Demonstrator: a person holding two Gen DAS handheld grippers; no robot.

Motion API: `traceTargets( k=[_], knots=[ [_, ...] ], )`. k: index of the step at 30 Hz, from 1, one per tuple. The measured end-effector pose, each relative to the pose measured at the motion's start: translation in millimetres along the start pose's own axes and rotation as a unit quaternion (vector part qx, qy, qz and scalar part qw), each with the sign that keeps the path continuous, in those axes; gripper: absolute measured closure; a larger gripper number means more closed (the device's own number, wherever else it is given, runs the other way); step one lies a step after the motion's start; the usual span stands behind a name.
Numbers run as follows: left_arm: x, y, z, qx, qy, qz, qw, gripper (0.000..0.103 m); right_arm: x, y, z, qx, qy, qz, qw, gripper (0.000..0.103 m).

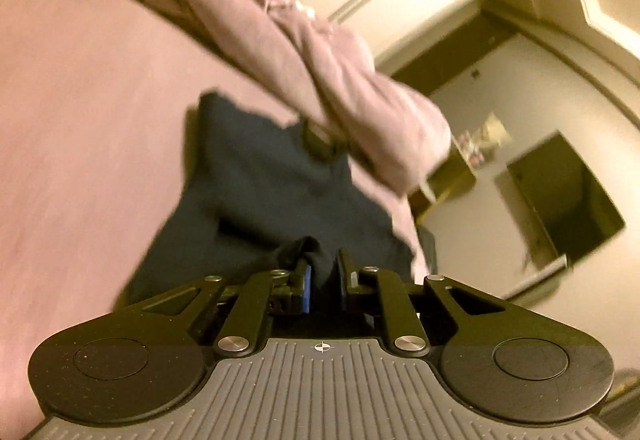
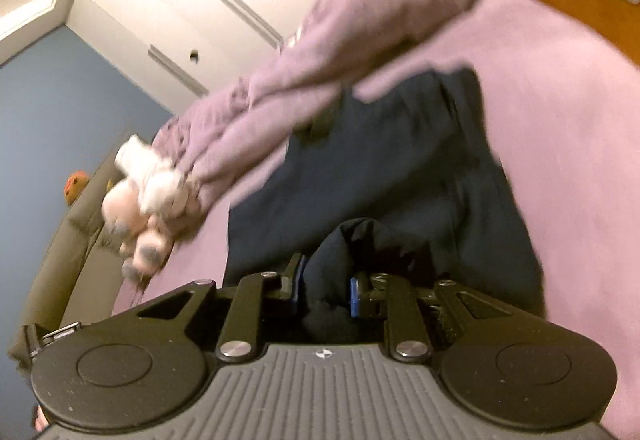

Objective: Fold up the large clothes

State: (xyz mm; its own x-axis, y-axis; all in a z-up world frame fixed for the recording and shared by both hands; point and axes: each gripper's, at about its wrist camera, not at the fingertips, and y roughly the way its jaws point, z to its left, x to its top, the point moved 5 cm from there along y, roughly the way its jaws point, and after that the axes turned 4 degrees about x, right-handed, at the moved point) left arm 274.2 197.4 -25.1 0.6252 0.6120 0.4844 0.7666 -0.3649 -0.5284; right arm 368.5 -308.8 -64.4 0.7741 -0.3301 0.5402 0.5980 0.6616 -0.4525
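A dark navy garment (image 1: 260, 192) lies spread on a pink bed sheet (image 1: 80, 128); it also shows in the right wrist view (image 2: 400, 168). My left gripper (image 1: 323, 280) is shut on a bunched edge of the navy garment, which sticks up between the blue pads. My right gripper (image 2: 324, 288) is shut on another thick fold of the same garment. Both views are blurred by motion. The far end of the garment runs under a rolled pink duvet (image 1: 280, 40).
The rolled pink duvet (image 2: 320, 52) lies across the bed behind the garment. A plush toy (image 2: 148, 192) lies on the bed at the left of the right wrist view. White wardrobe doors (image 2: 180, 0) stand behind. A wooden floor (image 2: 560, 0) lies past the bed's right edge.
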Motion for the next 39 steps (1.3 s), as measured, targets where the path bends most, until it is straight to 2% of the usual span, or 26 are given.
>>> traceTargets(
  k=[2, 5, 7, 9, 10, 11, 12, 13, 14, 15, 16, 18, 20, 21, 22, 23, 25, 27, 29, 31, 33, 36, 39],
  knots=[
    [37, 31, -3, 0.004, -0.022, -0.017, 0.9996, 0.088, 42, 27, -2, -0.022, 0.003, -0.032, 0.999, 0.083],
    [101, 79, 2, 0.041, -0.049, -0.068, 0.9956, 0.088, 105, 68, -12, -0.062, 0.029, -0.085, 0.994, 0.083],
    [134, 102, 6, 0.060, -0.067, -0.101, 0.9909, 0.087, 138, 91, -25, -0.082, 0.056, -0.119, 0.988, 0.083],
    [159, 131, 9, 0.075, -0.077, -0.113, 0.9878, 0.083, 160, 115, -36, -0.090, 0.078, -0.139, 0.983, 0.082],
    [165, 145, 10, 0.082, -0.081, -0.110, 0.9873, 0.081, 167, 131, -42, -0.087, 0.088, -0.142, 0.982, 0.078],
    [168, 157, 12, 0.094, -0.088, -0.111, 0.9855, 0.073, 170, 142, -47, -0.086, 0.099, -0.144, 0.981, 0.075],
    [169, 165, 15, 0.108, -0.091, -0.125, 0.9820, 0.053, 170, 152, -54, -0.093, 0.114, -0.145, 0.978, 0.064],
    [168, 169, 17, 0.116, -0.085, -0.136, 0.9803, 0.041, 168, 159, -60, -0.101, 0.125, -0.150, 0.975, 0.046],
    [166, 169, 21, 0.115, -0.076, -0.142, 0.9803, 0.025, 163, 163, -64, -0.110, 0.130, -0.159, 0.973, 0.037],
    [161, 169, 26, 0.111, -0.068, -0.150, 0.9800, 0.023, 158, 161, -65, -0.121, 0.118, -0.179, 0.969, 0.026],
    [154, 167, 32, 0.112, -0.059, -0.156, 0.9796, 0.023, 154, 157, -66, -0.131, 0.089, -0.203, 0.966, 0.021],
    [140, 167, 46, 0.141, -0.037, -0.145, 0.9786, 0.024, 151, 151, -68, -0.152, 0.049, -0.221, 0.962, 0.016],
    [121, 165, 51, 0.147, 0.001, -0.127, 0.9810, 0.024, 141, 152, -60, -0.151, 0.008, -0.204, 0.967, 0.016],
    [109, 165, 46, 0.149, 0.037, -0.121, 0.9807, 0.025, 135, 159, -50, -0.145, -0.028, -0.182, 0.972, 0.020],
    [96, 166, 36, 0.155, 0.075, -0.120, 0.9777, 0.025, 122, 169, -36, -0.151, -0.079, -0.156, 0.973, 0.028],
    [84, 167, 24, 0.153, 0.106, -0.123, 0.9747, 0.025, 106, 182, -22, -0.155, -0.134, -0.130, 0.970, 0.033],
    [61, 178, -4, 0.122, 0.156, -0.121, 0.9725, 0.024, 71, 212, -1, -0.150, -0.217, -0.074, 0.962, 0.047],
    [43, 204, -24, 0.117, 0.194, -0.103, 0.9687, 0.023, 45, 241, 10, -0.153, -0.265, -0.031, 0.952, 0.053],
    [35, 236, -30, 0.147, 0.221, -0.094, 0.9594, 0.024, 34, 265, 6, -0.187, -0.296, -0.029, 0.936, 0.053],
    [35, 263, -25, 0.181, 0.219, -0.107, 0.9528, 0.025, 33, 281, -3, -0.216, -0.310, -0.033, 0.925, 0.053],
    [39, 281, -17, 0.205, 0.220, -0.127, 0.9452, 0.024, 41, 288, -8, -0.227, -0.314, -0.042, 0.921, 0.053],
    [50, 306, -7, 0.245, 0.242, -0.137, 0.9288, 0.024, 55, 300, -17, -0.251, -0.324, -0.051, 0.911, 0.053],
    [51, 317, 1, 0.246, 0.247, -0.139, 0.9270, 0.024, 74, 301, -33, -0.260, -0.303, -0.060, 0.915, 0.054]
  ],
)
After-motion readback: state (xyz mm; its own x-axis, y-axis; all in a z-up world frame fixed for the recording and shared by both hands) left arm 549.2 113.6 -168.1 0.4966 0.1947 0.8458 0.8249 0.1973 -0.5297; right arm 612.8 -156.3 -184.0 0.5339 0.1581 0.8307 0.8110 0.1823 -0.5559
